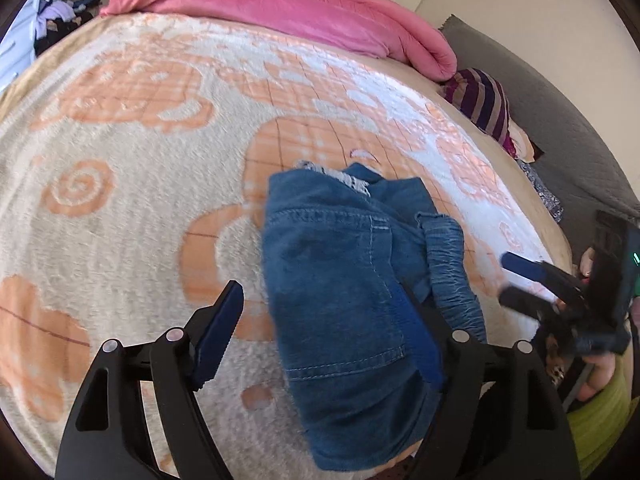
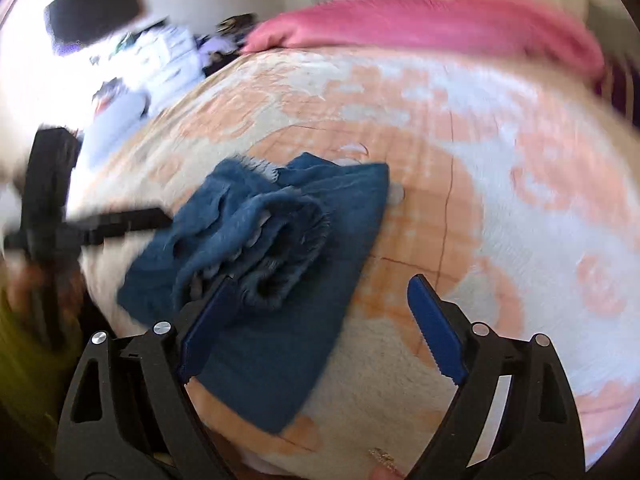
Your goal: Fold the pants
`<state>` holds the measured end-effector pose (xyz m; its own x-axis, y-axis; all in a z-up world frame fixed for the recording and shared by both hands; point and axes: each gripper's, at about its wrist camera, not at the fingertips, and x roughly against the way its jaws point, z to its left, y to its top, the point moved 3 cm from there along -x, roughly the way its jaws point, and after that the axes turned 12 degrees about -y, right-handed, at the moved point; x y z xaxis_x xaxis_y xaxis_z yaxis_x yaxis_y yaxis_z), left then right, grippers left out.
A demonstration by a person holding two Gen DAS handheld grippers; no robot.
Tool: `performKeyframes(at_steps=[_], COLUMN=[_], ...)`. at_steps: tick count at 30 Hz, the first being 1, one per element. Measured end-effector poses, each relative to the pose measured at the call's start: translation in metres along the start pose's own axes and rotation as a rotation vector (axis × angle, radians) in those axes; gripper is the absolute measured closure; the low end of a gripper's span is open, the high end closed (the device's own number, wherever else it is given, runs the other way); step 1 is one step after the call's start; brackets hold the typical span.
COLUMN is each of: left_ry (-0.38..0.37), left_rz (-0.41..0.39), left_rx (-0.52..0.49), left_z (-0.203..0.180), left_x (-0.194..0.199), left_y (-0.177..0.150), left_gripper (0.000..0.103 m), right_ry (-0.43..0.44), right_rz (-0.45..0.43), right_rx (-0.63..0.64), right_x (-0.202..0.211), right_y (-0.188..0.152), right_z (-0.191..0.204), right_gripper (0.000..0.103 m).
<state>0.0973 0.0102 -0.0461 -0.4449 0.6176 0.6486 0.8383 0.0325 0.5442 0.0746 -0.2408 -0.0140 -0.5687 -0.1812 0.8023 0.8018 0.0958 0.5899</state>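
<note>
Jeans (image 1: 340, 300), blue denim w/ frayed hems and an elastic waistband, lie bunched in a loose, partly folded bundle on a cream-and-orange fleece blanket (image 1: 140, 200) near the bed's front edge. Left gripper (image 1: 316, 344) hangs over the bundle w/ jaws spread wide, holding nothing; one blue pad sits over bare blanket, the other over the denim, prob. straddling the bundle's edge to take the next fold, tho contact can't be confirmed. Right gripper (image 2: 320, 332) is likewise wide apart and empty: its left pad overlaps the gathered waistband, its right pad is over the blanket beside the denim, approx. placed to pinch that side. The right-wrist view is motion-blurred, so fine detail is unclear. Judging by the heap, the fold looks unfinished and needs flattening first. No containers are visible; a rolled pink duvet (image 1: 280, 12) lies across the far side of the bed, a striped garment (image 1: 484, 104) at its right edge, and clothes are piled beyond.
</note>
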Motion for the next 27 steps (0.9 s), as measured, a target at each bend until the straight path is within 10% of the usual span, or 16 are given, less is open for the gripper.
performKeyframes(at_steps=[10, 14, 17, 27], left_ry=[-0.038, -0.015, -0.013, -0.043], left_rz=[0.044, 0.052, 0.047, -0.021], left_rx=[0.033, 0.006, 0.004, -0.068], left_z=[0.005, -0.004, -0.008, -0.036], left_x=[-0.031, -0.040, -0.041, -0.025], left_y=[-0.005, -0.004, -0.001, 0.030], left_gripper=[0.030, 0.043, 0.053, 0.067], right_ry=[0.148, 0.166, 0.222, 0.172], right_rz=[0.135, 0.115, 0.087, -0.097], right_rx=[-0.083, -0.058, -0.021, 0.046], right_x=[-0.056, -0.059, -0.057, -0.028], right_y=[-0.002, 0.001, 0.003, 0.037], right_z=[0.005, 0.013, 0.023, 0.022], right_gripper=[0.046, 0.047, 0.080, 0.091])
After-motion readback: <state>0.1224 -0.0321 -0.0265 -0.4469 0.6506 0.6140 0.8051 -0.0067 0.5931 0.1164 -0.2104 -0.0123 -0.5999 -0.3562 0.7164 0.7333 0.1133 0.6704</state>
